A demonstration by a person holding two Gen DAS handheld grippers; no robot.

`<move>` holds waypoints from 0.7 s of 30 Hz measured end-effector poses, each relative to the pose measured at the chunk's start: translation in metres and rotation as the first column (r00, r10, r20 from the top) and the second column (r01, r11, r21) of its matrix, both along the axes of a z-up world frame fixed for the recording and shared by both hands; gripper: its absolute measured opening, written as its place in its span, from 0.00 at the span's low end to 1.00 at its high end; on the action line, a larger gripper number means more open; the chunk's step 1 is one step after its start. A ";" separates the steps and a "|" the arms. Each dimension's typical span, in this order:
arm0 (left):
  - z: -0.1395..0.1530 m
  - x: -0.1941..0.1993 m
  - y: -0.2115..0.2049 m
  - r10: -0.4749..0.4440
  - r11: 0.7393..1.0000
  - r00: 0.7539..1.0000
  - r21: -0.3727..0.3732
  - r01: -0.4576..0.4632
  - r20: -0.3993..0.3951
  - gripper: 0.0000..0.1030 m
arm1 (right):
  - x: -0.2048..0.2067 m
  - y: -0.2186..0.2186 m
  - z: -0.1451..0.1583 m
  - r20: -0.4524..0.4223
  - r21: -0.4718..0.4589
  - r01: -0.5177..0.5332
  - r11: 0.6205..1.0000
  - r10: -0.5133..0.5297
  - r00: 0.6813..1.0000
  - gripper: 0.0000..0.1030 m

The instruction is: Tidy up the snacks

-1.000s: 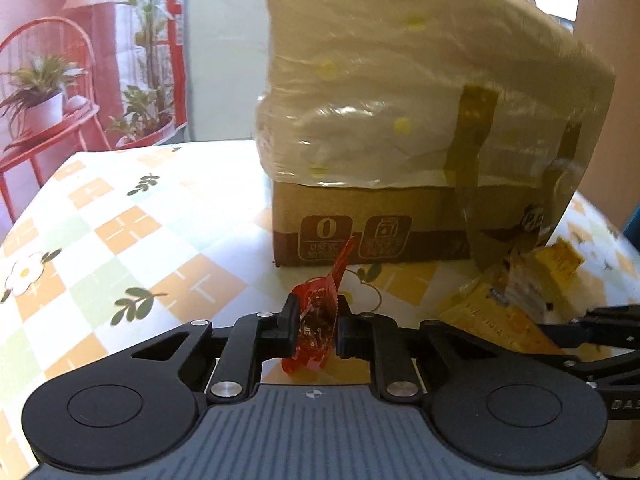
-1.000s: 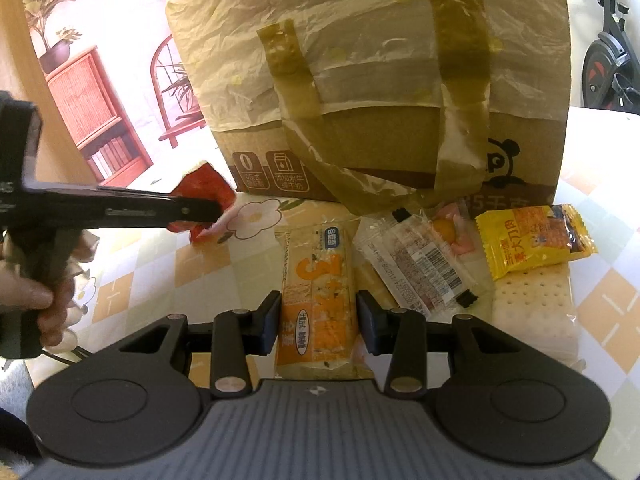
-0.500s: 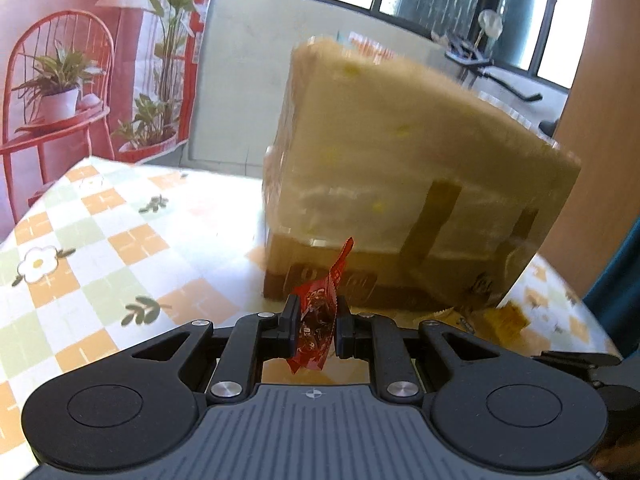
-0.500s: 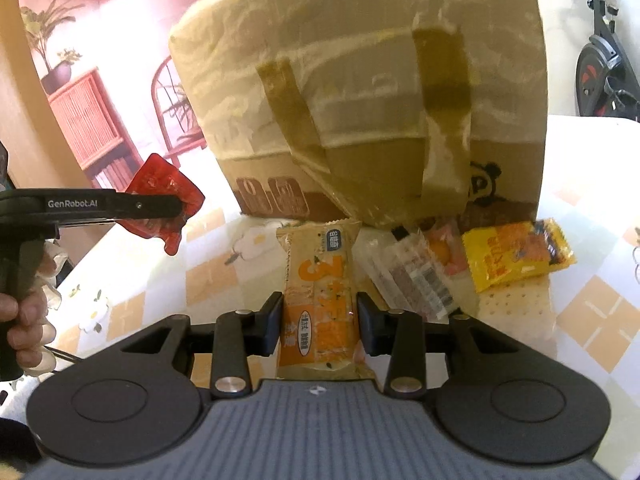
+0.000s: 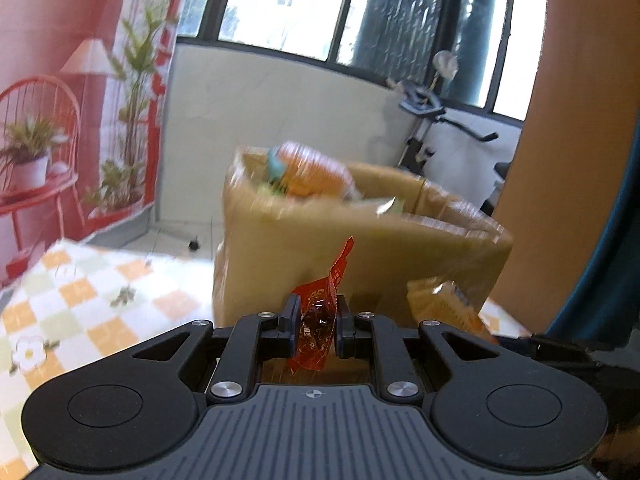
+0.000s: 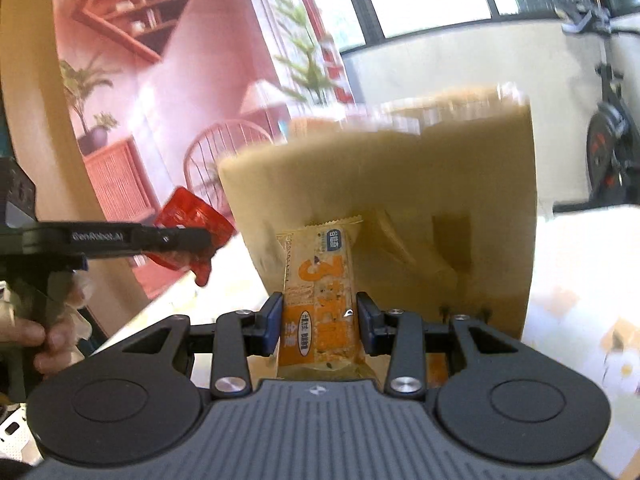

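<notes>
My left gripper (image 5: 316,322) is shut on a small red candy wrapper (image 5: 320,316), held up in front of the tall cardboard box (image 5: 340,252). In the right wrist view the same left gripper (image 6: 200,240) shows at the left with the red candy wrapper (image 6: 192,220) in it. My right gripper (image 6: 320,320) is shut on an orange-and-white snack bar (image 6: 320,296), upright before the cardboard box (image 6: 400,200). The box top is open, with an orange packet (image 5: 312,176) showing inside. The orange snack bar (image 5: 444,308) also peeks in at the right of the left wrist view.
A tablecloth (image 5: 80,308) with orange and green checks and flowers covers the table. A person's hand (image 6: 36,340) holds the left gripper's handle. An exercise bike (image 6: 608,128) stands behind by the window wall. A red printed backdrop (image 5: 52,120) hangs at the left.
Both grippers have risen with their snacks, from table level near the box's base up toward its rim. The box's open top has come into sight; the snacks lying on the table have dropped out of view.
</notes>
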State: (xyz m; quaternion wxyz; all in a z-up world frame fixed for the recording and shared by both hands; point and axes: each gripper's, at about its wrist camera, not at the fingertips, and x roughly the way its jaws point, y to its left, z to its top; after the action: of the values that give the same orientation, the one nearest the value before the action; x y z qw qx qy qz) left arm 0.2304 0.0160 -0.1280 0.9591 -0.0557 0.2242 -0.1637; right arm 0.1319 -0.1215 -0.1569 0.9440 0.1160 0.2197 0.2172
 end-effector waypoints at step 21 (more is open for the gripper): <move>-0.004 0.022 -0.014 -0.065 0.998 0.998 -0.024 0.066 0.013 0.31 | 0.029 -0.032 0.068 0.214 0.041 0.085 0.996 -0.092 0.972 0.39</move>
State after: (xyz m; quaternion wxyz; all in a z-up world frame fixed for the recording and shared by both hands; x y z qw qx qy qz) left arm 0.2520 0.0018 -0.1315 0.9537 -0.0591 0.2183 -0.1981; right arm 0.1612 -0.1535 -0.0890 0.9691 0.1162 0.1071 0.1896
